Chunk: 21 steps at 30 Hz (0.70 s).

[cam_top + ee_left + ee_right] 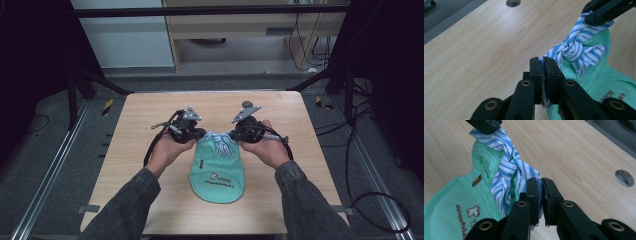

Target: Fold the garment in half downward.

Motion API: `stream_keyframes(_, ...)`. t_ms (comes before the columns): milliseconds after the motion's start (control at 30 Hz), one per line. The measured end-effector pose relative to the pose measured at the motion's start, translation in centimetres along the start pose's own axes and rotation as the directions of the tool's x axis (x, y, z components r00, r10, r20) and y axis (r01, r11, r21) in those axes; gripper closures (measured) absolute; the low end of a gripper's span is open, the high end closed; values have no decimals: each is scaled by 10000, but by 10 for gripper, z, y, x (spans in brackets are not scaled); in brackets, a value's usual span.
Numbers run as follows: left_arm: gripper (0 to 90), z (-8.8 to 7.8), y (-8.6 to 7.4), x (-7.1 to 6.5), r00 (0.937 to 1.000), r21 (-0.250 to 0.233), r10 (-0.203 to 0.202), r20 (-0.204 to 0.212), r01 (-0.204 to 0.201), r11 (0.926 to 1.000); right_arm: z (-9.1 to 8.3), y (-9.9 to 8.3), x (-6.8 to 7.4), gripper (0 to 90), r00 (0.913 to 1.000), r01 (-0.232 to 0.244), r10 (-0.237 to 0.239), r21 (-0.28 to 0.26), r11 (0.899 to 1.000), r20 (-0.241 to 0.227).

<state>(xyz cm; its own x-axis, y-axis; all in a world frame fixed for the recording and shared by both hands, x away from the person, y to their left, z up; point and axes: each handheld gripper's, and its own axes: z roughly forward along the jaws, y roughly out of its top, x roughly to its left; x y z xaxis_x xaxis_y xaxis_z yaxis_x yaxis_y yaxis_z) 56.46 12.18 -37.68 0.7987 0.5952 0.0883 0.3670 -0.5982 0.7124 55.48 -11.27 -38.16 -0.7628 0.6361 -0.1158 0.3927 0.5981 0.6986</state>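
Green bib [218, 172] lay flat at tabletop [150, 150] centre, left claw [199, 134] clamped on striped tie [223, 140] end at 10 o'clock, right claw [235, 135] clamped on other end at 2 o'clock

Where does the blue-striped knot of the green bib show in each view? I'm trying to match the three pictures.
High view: striped knot at centre, atop the green bib, between both grippers.
Left gripper view: right of centre, above its own shut jaws.
Right gripper view: left of centre, above its own shut jaws.
Shared landmark: the round table hole.
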Motion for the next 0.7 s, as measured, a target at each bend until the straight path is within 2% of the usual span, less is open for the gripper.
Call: stream_keyframes(700,857,-6,8,2,9998,-339,-5,-179,-1,9994,-8,10,-4,841,9995,184,-181,-132,9997,240)
